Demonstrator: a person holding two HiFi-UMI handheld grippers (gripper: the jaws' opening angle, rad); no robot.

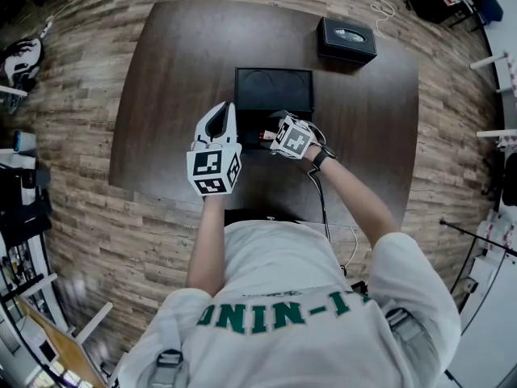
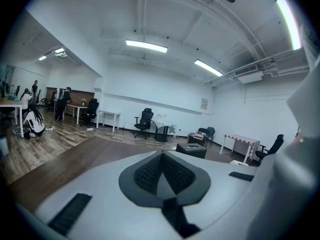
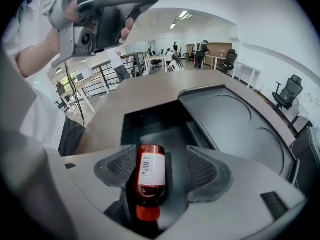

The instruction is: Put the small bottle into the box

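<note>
A small amber bottle (image 3: 150,173) with a white label and an orange-red cap lies between the jaws of my right gripper (image 3: 163,165), over the open black box (image 3: 150,129). The bottle leans on the left pad (image 3: 122,166), while the right pad (image 3: 202,169) stands apart from it, so the jaws are open. In the head view the right gripper (image 1: 271,136) sits at the box's front part (image 1: 252,124), and the bottle is barely visible there. My left gripper (image 1: 220,115) hovers left of the box, shut and empty (image 2: 162,156).
The box's lid (image 1: 273,90) lies flat behind the cavity, with two round recesses (image 3: 235,119). A second black box (image 1: 346,40) stands at the table's far right. The dark table (image 1: 161,95) stands on wood flooring, and a cable (image 1: 323,208) trails from the right gripper.
</note>
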